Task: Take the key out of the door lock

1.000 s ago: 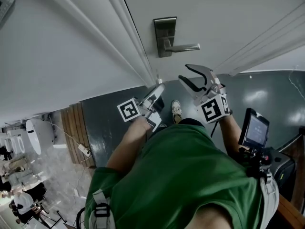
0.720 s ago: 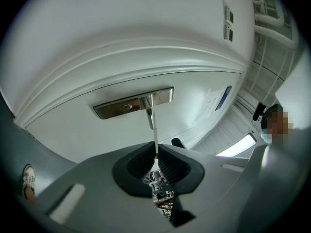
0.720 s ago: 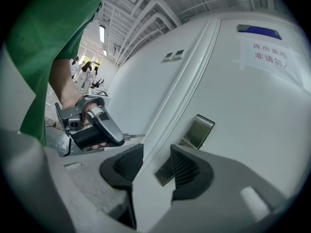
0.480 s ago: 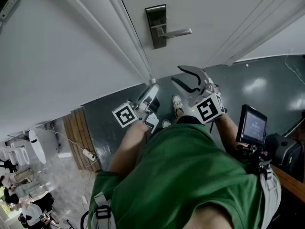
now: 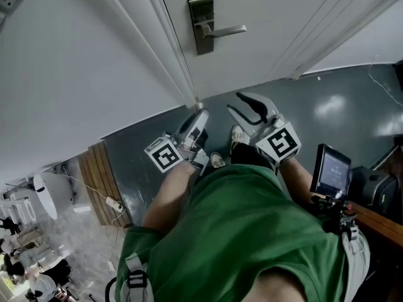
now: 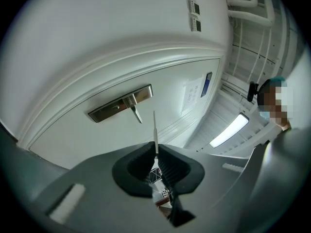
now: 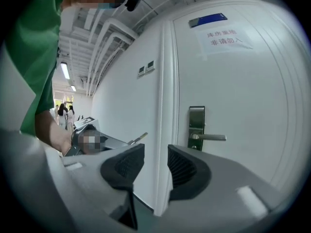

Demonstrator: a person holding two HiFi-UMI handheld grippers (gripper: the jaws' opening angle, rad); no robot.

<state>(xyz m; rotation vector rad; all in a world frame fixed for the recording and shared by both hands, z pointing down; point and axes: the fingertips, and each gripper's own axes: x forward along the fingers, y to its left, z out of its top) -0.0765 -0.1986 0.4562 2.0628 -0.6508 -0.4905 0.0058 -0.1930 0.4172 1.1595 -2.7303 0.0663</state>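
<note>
The key (image 6: 155,130) is held tight in the left tongs (image 6: 156,155). Its thin metal blade is seen edge on, sticking out past the black pads (image 6: 131,174). The key is out of the lock and is pointed toward the white door (image 6: 165,89). It is kept well apart from the lock plate (image 6: 119,104) and the lever handle (image 5: 225,30).

The right tongs (image 7: 155,155) are let go, with a gap left between the jaws. Nothing is held between them, and the jaws have just been closed a little.

In the head view, both tongs are held out side by side, near the door. The dark floor (image 5: 352,112) is seen under them. A green shirt (image 5: 239,231) is worn by the person.
</note>
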